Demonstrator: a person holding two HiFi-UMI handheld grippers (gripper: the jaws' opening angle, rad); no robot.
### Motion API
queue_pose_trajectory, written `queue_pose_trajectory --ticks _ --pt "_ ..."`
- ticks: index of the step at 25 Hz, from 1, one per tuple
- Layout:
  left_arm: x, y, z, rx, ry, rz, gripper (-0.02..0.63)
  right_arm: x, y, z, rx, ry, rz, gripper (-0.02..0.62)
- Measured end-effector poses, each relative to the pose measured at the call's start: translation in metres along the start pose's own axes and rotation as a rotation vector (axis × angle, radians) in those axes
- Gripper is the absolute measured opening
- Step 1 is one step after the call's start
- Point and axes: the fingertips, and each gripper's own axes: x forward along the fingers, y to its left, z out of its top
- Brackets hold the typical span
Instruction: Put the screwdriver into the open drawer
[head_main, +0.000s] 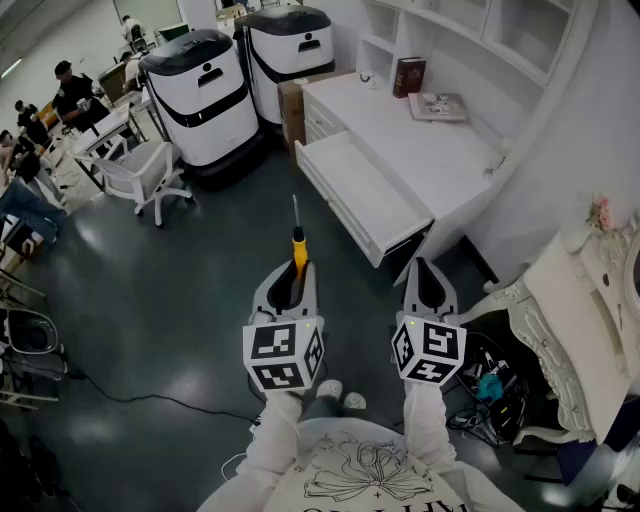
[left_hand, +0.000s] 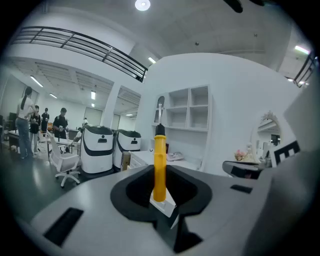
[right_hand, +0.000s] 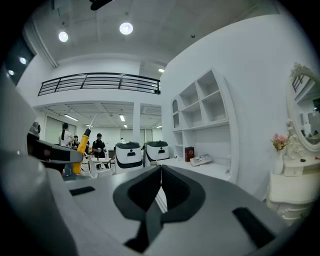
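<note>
Task's thing: the screwdriver (head_main: 297, 245), with a yellow handle and a thin metal shaft, was off every surface, carried in the air over the dark floor (head_main: 180, 290).
Left claw: the left claw (head_main: 296, 278) was closed on the lower end of the yellow handle; in the left gripper view the handle (left_hand: 159, 165) stood up between the pads and the shaft pointed ahead and upward.
Right claw: the right claw (head_main: 425, 268) held nothing; in the right gripper view its jaws (right_hand: 160, 187) met in a closed line, and it hung beside the left one.
Drawer: the drawer (head_main: 365, 190) stood pulled out from the white table (head_main: 420, 150), and what showed of its inside looked bare.
Gap: the screwdriver's tip pointed roughly toward the drawer but was well apart from it, with open floor between.
Done: the pick-up looked complete, since the tool was gripped and lifted.
Left: carrying the tool over the drawer's rim, lowering it inside, and letting the left claw go remained, as far as could be judged.
Progress: roughly the middle of the task.
</note>
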Motion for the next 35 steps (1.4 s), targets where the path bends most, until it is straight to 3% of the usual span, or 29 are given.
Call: queue_pose_trajectory --ticks 20,35 --pt "0.025 0.020 0.000 -0.005 0.012 -0.022 0.064 0.027 0.004 -0.003 0.043 -0.013 -0.023 0.005" --pt "0.074 0.043 -0.015 -0.020 0.076 -0.055 0.064 0.069 0.011 -0.028 0.035 0.057 -0.048 0.005"
